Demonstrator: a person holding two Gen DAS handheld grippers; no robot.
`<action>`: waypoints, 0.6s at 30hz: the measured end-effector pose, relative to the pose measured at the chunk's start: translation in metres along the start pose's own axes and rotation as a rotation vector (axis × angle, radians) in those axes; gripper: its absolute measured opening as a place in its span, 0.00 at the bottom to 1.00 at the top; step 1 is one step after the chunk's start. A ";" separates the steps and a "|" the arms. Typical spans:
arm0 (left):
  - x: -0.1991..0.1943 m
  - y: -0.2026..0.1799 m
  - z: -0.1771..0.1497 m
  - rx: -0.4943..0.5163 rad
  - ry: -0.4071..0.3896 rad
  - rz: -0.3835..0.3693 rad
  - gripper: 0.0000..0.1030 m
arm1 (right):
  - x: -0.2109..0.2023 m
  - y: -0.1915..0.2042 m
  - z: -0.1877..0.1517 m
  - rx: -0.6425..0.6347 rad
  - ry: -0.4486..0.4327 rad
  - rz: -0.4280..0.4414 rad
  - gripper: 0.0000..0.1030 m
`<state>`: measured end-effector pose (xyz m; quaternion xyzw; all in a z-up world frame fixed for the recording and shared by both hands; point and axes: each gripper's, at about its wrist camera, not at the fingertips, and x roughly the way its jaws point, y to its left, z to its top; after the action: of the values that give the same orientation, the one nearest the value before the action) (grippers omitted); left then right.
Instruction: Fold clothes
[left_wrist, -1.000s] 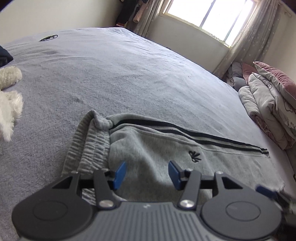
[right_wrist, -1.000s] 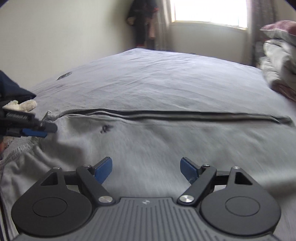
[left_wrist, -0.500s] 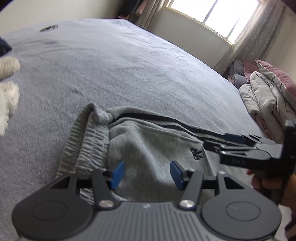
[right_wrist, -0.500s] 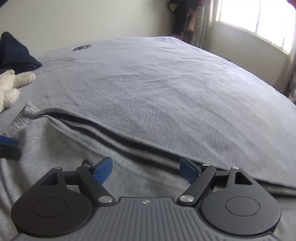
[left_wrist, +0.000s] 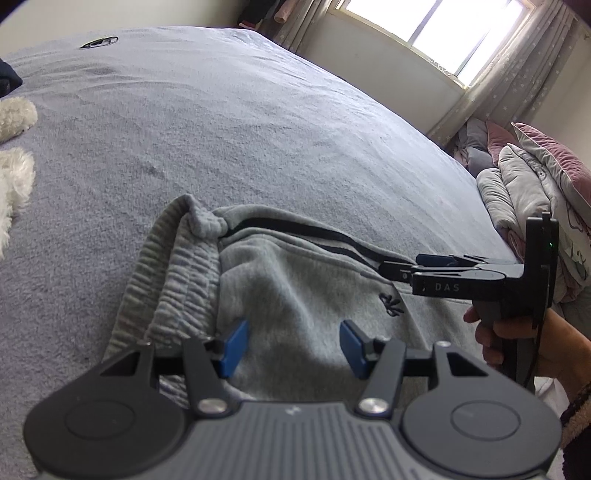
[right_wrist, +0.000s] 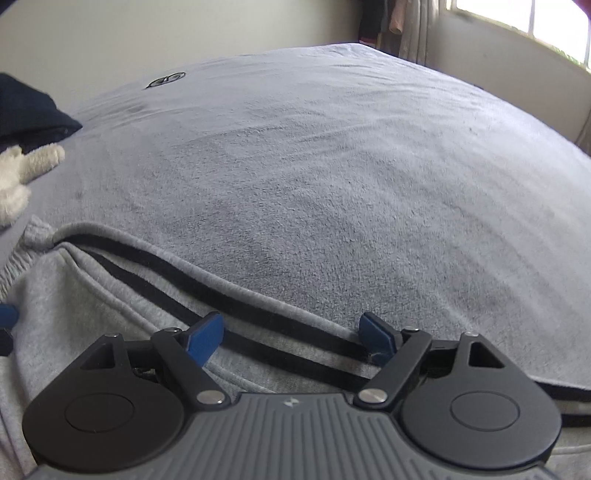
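Observation:
Grey sweatpants (left_wrist: 295, 280) with two black side stripes (right_wrist: 258, 317) lie flat on the bed, ribbed waistband (left_wrist: 177, 280) at the left. My left gripper (left_wrist: 293, 347) hovers open just over the hip fabric beside the waistband, nothing between its blue pads (left_wrist: 234, 347). My right gripper (right_wrist: 291, 336) is open wide over the striped side seam, one pad (right_wrist: 376, 334) at the pants' edge. In the left wrist view the right gripper (left_wrist: 424, 267) reaches in from the right, held by a hand (left_wrist: 517, 332). The pant legs are out of sight.
The bed has a wide grey-blue fleece cover (left_wrist: 258, 122) with a black logo (left_wrist: 99, 42). A white plush toy (left_wrist: 14, 122) and a dark garment (right_wrist: 33, 114) lie at the left. Folded quilts and pillows (left_wrist: 535, 192) are piled at the right, under the window.
The right gripper has swept along the striped seam toward the waistband and now shows in the left wrist view. The left gripper has stayed over the hip.

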<state>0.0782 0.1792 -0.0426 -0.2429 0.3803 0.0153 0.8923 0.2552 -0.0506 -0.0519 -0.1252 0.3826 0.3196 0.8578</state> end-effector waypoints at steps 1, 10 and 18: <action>0.000 0.000 0.000 -0.002 0.001 -0.001 0.55 | 0.002 0.001 0.001 0.004 0.002 -0.001 0.81; 0.000 0.003 0.000 -0.010 0.008 -0.008 0.55 | -0.004 0.010 0.004 -0.021 0.019 -0.030 0.42; 0.000 0.014 0.005 -0.073 0.031 -0.051 0.55 | -0.029 0.033 -0.004 -0.102 0.015 -0.128 0.05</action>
<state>0.0786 0.1941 -0.0453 -0.2850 0.3870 0.0027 0.8769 0.2166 -0.0405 -0.0323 -0.1953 0.3633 0.2824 0.8661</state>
